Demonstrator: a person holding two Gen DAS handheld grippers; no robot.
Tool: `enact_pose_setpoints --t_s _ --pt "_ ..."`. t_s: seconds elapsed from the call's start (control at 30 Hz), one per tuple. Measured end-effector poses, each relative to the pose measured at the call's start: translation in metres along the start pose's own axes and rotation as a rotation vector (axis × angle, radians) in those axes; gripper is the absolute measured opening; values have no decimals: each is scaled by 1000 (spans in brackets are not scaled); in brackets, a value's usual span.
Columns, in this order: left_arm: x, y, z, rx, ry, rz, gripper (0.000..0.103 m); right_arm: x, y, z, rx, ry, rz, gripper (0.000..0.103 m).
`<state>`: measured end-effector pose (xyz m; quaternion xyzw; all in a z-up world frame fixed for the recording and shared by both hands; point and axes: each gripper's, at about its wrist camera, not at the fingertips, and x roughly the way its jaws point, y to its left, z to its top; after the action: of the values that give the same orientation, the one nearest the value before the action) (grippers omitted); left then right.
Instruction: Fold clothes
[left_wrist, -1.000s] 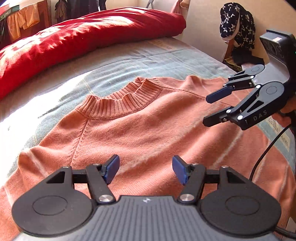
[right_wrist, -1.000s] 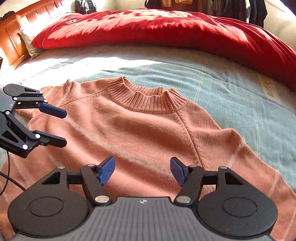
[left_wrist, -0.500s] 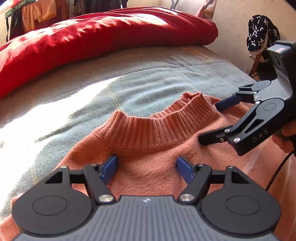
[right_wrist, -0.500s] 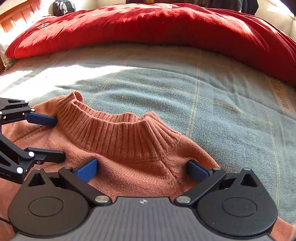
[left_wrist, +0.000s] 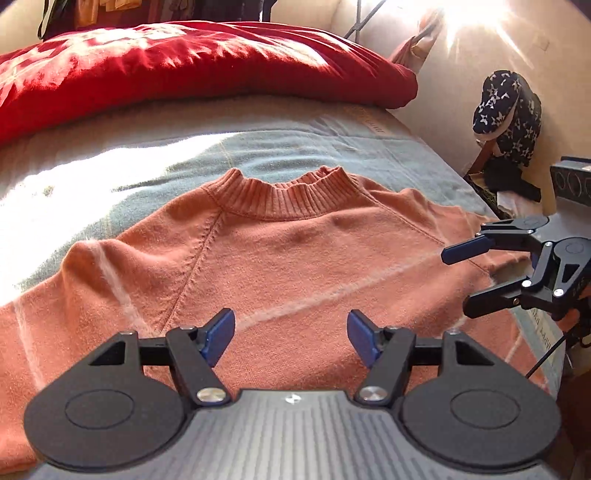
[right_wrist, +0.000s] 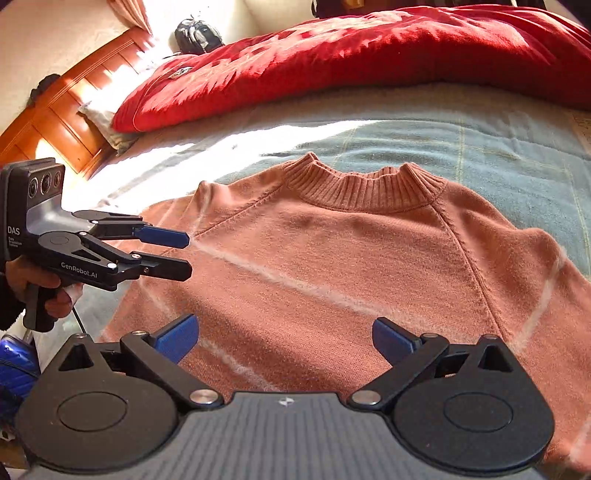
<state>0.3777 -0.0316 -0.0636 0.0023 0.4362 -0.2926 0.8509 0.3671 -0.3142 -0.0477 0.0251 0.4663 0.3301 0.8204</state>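
A salmon knit sweater (left_wrist: 295, 258) lies flat and front-up on the bed, its ribbed collar (left_wrist: 284, 195) at the far side. My left gripper (left_wrist: 291, 334) hovers open over the sweater's chest, nothing between its blue pads. My right gripper (left_wrist: 456, 282) hangs open over the sweater's right shoulder, turned sideways. In the right wrist view the sweater (right_wrist: 351, 266) fills the middle, with the right gripper (right_wrist: 284, 338) wide open above its lower chest. There the left gripper (right_wrist: 186, 254) is open beside the left shoulder, held by a hand (right_wrist: 55, 291).
A blue-grey blanket (left_wrist: 295, 144) covers the bed, with a red duvet (left_wrist: 184, 70) heaped along the far side. A wooden headboard (right_wrist: 66, 118) stands at the left. A star-patterned cloth (left_wrist: 506, 110) hangs by the wall past the bed's right edge.
Both grippers have drawn back from the collar, where they stood half a second ago, to over the sweater's chest and shoulders. Both stay open; the sweater lies flat.
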Motion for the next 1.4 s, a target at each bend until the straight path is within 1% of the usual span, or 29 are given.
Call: enact_pose_setpoints --t_s 0.03,0.07,0.13,0.17,0.23,0.3,0.37,0.43,0.47,0.53,0.57,0.63,0.7,0.77,0.8,0.83,0.87,0.93,0.97,1.0,1.03,1.07,1.1,1.13,1.23,1.27,1.3,1.33,1.4 --pt "3 4 9 25 -16 13 61 3 -4 7 -18 6 -14 90" --pt "6 10 20 46 -38 28 51 6 -13 18 -32 1 -26 75" --pt "15 23 46 80 -89 63 50 11 -35 45 -49 -23 -52 70" --pt "21 30 61 83 -108 66 50 15 -47 60 -52 -37 -69 68" --pt "36 43 90 76 -118 58 50 23 -68 89 -57 -62 -103 67" --pt "58 48 113 89 -103 58 50 41 -84 115 -65 -64 -123 66" --pt "83 49 130 111 -75 65 50 64 -96 137 -75 -50 -137 61" --pt "107 50 136 105 -14 58 50 89 -102 148 -91 -13 -137 59" --pt "116 49 137 106 12 52 50 99 -104 149 -99 7 -131 59" --pt "123 46 131 130 46 30 51 110 -101 146 -136 44 -105 59" --pt "124 44 125 159 64 31 52 113 -98 141 -172 63 -106 59" --pt "123 41 112 210 87 35 52 114 -89 130 -263 94 -125 60" --pt "121 39 102 249 105 39 52 110 -84 123 -316 114 -133 60" --pt "118 39 102 238 126 36 52 106 -79 120 -346 140 -117 59" --pt "117 38 103 237 135 35 52 105 -75 119 -381 157 -113 59" --pt "119 37 106 244 140 34 51 105 -72 119 -397 168 -115 58" --pt "121 36 110 252 145 34 51 106 -72 119 -398 174 -117 55" --pt "125 36 116 255 159 33 50 106 -70 120 -399 186 -120 53" --pt "130 38 119 225 176 34 49 107 -70 121 -400 192 -121 52" --pt "135 40 121 195 193 35 44 107 -69 121 -400 198 -123 50" --pt "137 40 122 177 207 36 43 108 -68 122 -401 204 -124 44" --pt "136 38 120 185 212 38 41 108 -68 123 -401 210 -126 33" --pt "133 36 118 202 219 38 39 109 -67 123 -402 216 -127 29" --pt "128 33 114 231 229 33 39 109 -67 124 -403 222 -129 27" --pt "118 26 102 292 254 37 39 111 -65 125 -404 240 -133 27" --pt "116 22 100 318 247 47 37 111 -64 126 -405 246 -135 26" --pt "114 17 97 346 236 61 32 111 -60 124 -430 246 -154 25" --pt "111 12 96 377 213 79 28 110 -53 120 -482 241 -190 18" --pt "105 2 95 445 142 136 14 109 -36 109 -616 216 -282 15"
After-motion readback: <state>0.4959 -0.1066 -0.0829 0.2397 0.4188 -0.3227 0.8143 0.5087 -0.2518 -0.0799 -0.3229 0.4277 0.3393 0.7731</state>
